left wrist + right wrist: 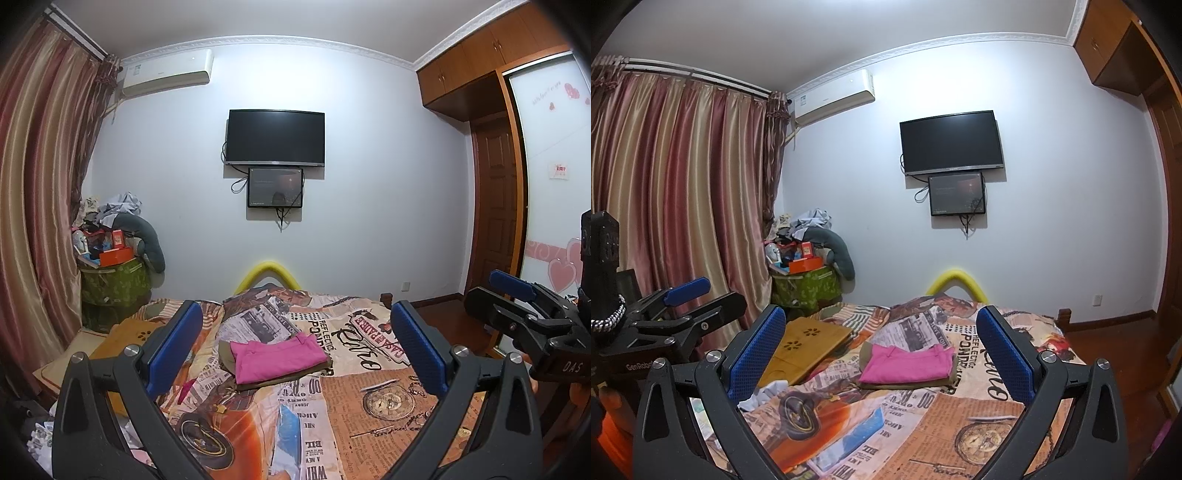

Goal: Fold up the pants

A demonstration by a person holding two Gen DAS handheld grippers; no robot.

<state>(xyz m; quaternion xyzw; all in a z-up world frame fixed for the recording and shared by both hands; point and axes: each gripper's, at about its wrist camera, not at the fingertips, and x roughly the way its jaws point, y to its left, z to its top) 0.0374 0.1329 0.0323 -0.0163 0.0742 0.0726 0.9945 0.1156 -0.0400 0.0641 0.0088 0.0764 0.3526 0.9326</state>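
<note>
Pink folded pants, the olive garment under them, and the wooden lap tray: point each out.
pink folded pants (pixel 905 365): right wrist view, middle of the top layer.
olive garment (pixel 866 355): right wrist view, exposed left edge.
wooden lap tray (pixel 805 345): right wrist view, centre of its top.

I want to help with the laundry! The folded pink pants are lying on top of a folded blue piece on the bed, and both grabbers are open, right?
Almost. The piece under the pink pants is olive-brown, not blue; the right wrist view shows its edges around the pink. They do lie folded on the bed, and the left hand-held gripper and right hand-held gripper are both open.
</note>
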